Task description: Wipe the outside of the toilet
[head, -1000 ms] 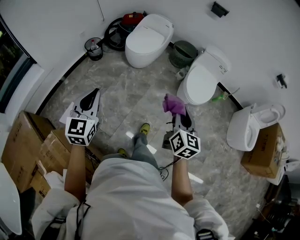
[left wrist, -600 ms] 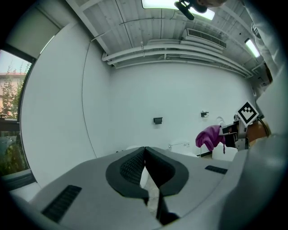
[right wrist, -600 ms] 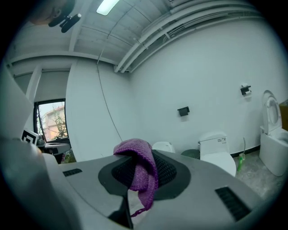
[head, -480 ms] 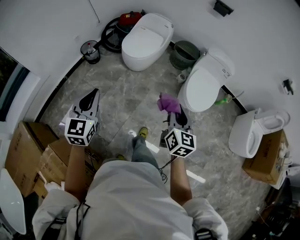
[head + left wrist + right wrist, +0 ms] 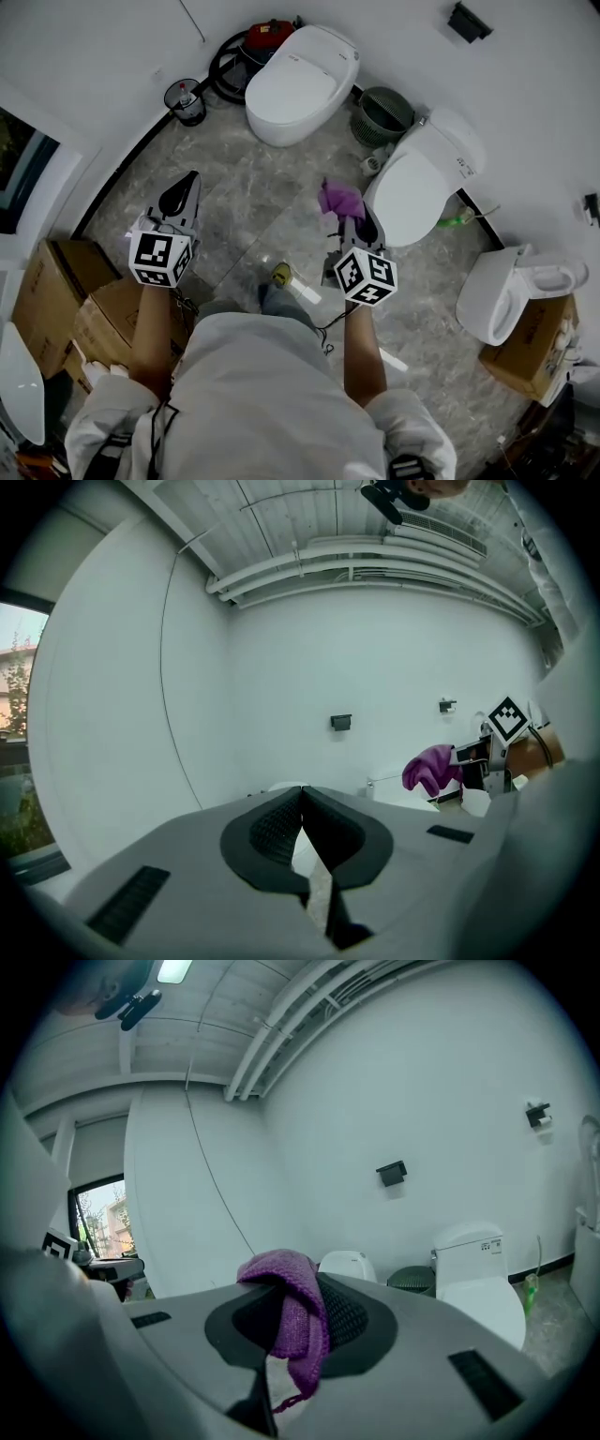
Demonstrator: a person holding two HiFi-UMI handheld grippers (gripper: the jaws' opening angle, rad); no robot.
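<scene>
Head view first: I'm standing on the grey marble floor [image 5: 253,202] with both grippers held out in front. The left gripper [image 5: 186,186] is up in the air over the floor, well apart from any toilet. The right gripper [image 5: 356,223] has a purple cloth [image 5: 337,199] bunched at its tip and sits just beside the nearest toilet [image 5: 422,183], the one with the lid down against the wall; from up here I honestly can't tell if the cloth touches the bowl. There's a second toilet [image 5: 295,84] farther along the wall, a third toilet [image 5: 511,291] off to my right, a green basket [image 5: 384,112] between the first two, a small black bin [image 5: 188,98] by the wall, and cardboard boxes [image 5: 56,281] at my left. Left gripper view: the jaws are pressed together at the tips with nothing between them, pointing at the plain white wall, and the cloth shows off to the right. Right gripper view: the jaws are clamped on the cloth, which drapes over and down between the pads, with the nearest toilet ahead and a bit right, lid closed.
</scene>
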